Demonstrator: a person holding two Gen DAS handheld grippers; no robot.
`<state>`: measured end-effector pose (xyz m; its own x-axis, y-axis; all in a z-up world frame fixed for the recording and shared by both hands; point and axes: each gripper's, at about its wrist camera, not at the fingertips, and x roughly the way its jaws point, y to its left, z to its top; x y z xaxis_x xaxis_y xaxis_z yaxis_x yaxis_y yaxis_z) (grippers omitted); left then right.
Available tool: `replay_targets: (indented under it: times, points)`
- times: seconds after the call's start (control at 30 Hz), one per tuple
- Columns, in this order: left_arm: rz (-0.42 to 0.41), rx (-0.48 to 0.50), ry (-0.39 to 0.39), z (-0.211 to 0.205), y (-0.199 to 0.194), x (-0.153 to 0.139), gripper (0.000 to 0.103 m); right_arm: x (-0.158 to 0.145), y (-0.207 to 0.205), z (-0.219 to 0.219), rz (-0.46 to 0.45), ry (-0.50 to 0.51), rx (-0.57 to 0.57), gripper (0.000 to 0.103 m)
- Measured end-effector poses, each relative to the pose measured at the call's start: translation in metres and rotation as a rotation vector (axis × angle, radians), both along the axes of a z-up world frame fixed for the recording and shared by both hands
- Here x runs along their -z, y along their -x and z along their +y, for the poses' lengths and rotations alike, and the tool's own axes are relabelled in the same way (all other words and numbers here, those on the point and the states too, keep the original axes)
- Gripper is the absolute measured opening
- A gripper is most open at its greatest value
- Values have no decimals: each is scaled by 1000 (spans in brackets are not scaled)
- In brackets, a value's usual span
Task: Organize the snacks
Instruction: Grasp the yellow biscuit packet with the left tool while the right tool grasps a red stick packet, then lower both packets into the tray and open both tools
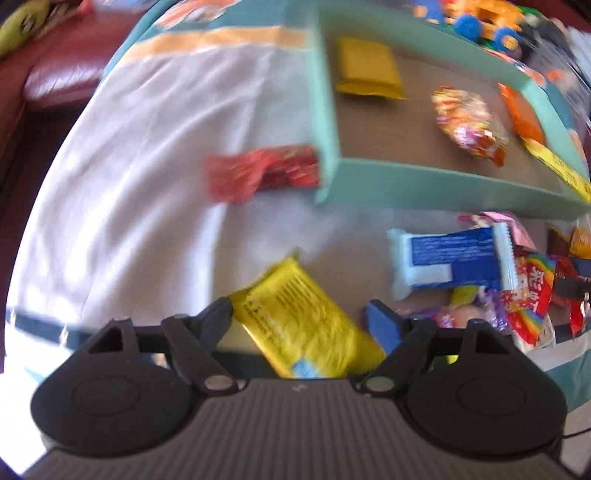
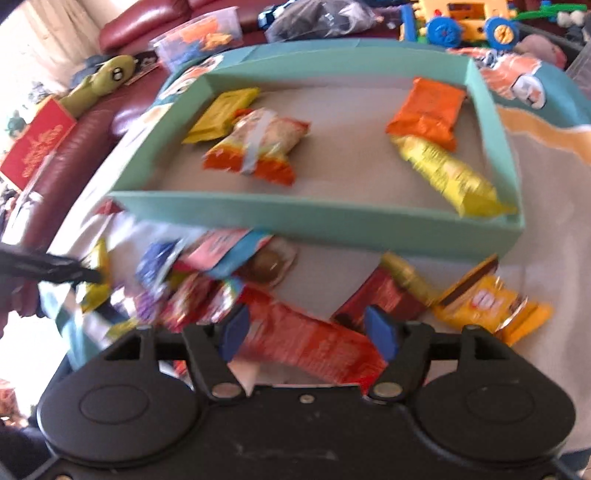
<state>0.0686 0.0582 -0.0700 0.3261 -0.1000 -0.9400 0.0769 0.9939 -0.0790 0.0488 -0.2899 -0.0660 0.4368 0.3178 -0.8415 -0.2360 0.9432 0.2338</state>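
A teal tray (image 2: pixel 317 218) (image 1: pixel 424 184) on the cloth holds several snacks: a yellow packet (image 1: pixel 369 70), a mixed candy bag (image 1: pixel 469 122), an orange packet (image 2: pixel 428 110) and a long yellow packet (image 2: pixel 447 177). My left gripper (image 1: pixel 306 321) stands open around a yellow snack bar (image 1: pixel 303 325) that lies between its fingers. My right gripper (image 2: pixel 310 332) stands open around a red snack packet (image 2: pixel 314 343). The left gripper's finger shows in the right wrist view (image 2: pixel 74 273) at the far left.
A pile of loose snacks lies in front of the tray: a blue and white wrapper (image 1: pixel 454 258), a rainbow candy bag (image 1: pixel 528 295), a red wrapper (image 1: pixel 262 173) by the tray's corner, a yellow bag (image 2: pixel 487 306). A red sofa (image 2: pixel 74 147) and toys (image 2: pixel 465 22) lie beyond.
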Motion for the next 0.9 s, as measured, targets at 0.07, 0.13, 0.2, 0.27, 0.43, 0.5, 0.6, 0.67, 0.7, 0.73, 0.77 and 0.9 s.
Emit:
replay_targets:
  times: [0.07,0.13,0.2,0.27,0.43,0.5,0.6,0.67,0.7,0.73,0.77,0.9]
  points:
    - [-40,57,-10,-17,-5,1,68,1,9,6,14,2,-18,70]
    - [-47,104,-30,-29,-12,5,60,3,13,12,29,9,-34,70]
    - [-53,127,-22,-31,-11,3,59,2,16,20,40,28,-65,69]
    - [-76,151,-19,-28,-4,-6,64,-1,20,25,29,67,-99,69]
    - [-84,267,-61,-20,19,-12,73,-1,32,25,1,172,-142,66]
    - [-71,326,-110,-20,25,-6,73,7,33,24,-1,206,-150,58]
    - [-57,390,-157,-20,32,5,62,11,35,30,-28,220,-143,43]
    - [-67,396,-106,-17,36,2,46,13,35,36,-33,217,-155,23]
    - [-74,389,-114,-18,38,1,46,14,35,40,-30,217,-156,20]
    - [-90,378,-130,-21,40,0,46,14,38,43,-36,221,-157,15]
    - [-99,360,-132,-20,42,-1,46,11,40,46,-42,219,-149,15]
    - [-120,308,-73,-11,48,-19,46,-6,45,38,-58,163,-78,15]
